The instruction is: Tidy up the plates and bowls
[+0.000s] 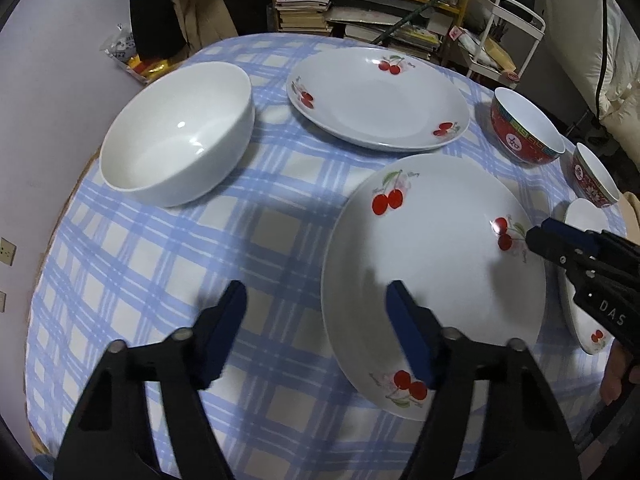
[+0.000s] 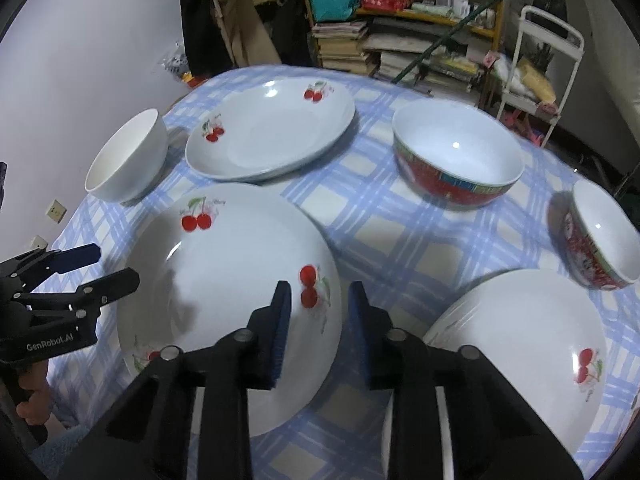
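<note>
Two hand-held grippers straddle opposite rim sections of a cherry-print plate [image 1: 432, 272] near the table's [image 1: 140, 264] front edge. The left gripper [image 1: 316, 312] stands fairly wide, one finger over the plate, the other above the cloth. The right gripper [image 2: 320, 312] is narrow, fingers either side of the rim; whether its pads press cannot be told. A second cherry plate [image 2: 532, 340] sits just beside, and a third cherry plate [image 1: 376, 96] beyond. Glazed rims are likely slippery: an uneven lift could tip the plate onto its neighbour.
</note>
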A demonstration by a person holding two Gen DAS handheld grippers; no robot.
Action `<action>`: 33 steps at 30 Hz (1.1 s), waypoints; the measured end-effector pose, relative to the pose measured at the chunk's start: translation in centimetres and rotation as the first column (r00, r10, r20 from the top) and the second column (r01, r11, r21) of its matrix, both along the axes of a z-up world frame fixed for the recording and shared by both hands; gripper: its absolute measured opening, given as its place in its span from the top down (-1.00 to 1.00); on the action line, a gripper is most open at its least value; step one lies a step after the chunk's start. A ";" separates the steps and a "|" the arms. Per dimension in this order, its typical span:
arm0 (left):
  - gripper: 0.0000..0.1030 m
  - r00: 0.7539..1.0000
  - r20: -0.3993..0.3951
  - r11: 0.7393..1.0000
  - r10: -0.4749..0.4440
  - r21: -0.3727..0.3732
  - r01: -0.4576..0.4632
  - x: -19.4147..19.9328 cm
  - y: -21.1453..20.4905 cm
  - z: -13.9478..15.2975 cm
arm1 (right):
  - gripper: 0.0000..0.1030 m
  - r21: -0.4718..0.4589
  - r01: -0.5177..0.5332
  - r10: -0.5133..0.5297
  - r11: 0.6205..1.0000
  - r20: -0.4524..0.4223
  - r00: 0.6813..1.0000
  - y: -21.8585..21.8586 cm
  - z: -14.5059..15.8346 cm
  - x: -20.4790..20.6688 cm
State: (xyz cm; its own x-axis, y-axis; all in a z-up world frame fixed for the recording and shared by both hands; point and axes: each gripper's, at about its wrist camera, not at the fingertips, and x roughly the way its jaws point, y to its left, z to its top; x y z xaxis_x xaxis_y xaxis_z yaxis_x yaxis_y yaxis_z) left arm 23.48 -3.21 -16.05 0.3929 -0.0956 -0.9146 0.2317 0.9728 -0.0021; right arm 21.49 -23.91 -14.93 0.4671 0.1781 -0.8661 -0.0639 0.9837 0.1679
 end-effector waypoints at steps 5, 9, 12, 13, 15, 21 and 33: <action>0.16 0.998 -0.054 0.999 0.026 -0.019 -0.027 0.5 0.5 -1.1 | 0.45 -0.002 -0.007 0.007 1.000 -0.005 1.000 0.1 -0.2 -0.1; 0.35 0.995 -0.094 0.998 0.038 -0.052 -0.043 0.8 0.8 -1.7 | 0.61 -0.014 0.002 -0.002 1.000 -0.011 1.000 0.0 -0.4 -0.1; 0.51 0.995 -0.092 0.997 0.037 -0.062 -0.043 0.8 0.8 -1.7 | 0.62 0.004 0.011 -0.011 1.000 -0.020 1.000 -0.4 -0.6 -0.1; 0.53 0.995 -0.094 0.997 0.035 -0.068 -0.042 0.8 0.9 -1.7 | 0.63 0.002 0.010 -0.010 1.000 -0.021 1.000 -0.4 -0.6 -0.1; 0.67 0.995 -0.093 0.996 0.027 -0.080 -0.035 0.6 0.9 -1.7 | 0.65 -0.005 0.006 -0.006 1.000 -0.026 1.000 -0.4 -0.8 -0.1; 0.80 0.995 -0.104 0.995 0.007 -0.095 -0.017 0.5 0.6 -1.7 | 0.68 -0.026 -0.007 0.006 1.000 -0.025 1.000 -0.2 -1.2 0.0; 0.82 0.993 -0.110 0.992 0.028 -0.120 -0.041 0.1 1.0 -1.6 | 0.68 -0.119 0.018 -0.024 0.993 -0.043 0.999 1.1 -2.0 0.3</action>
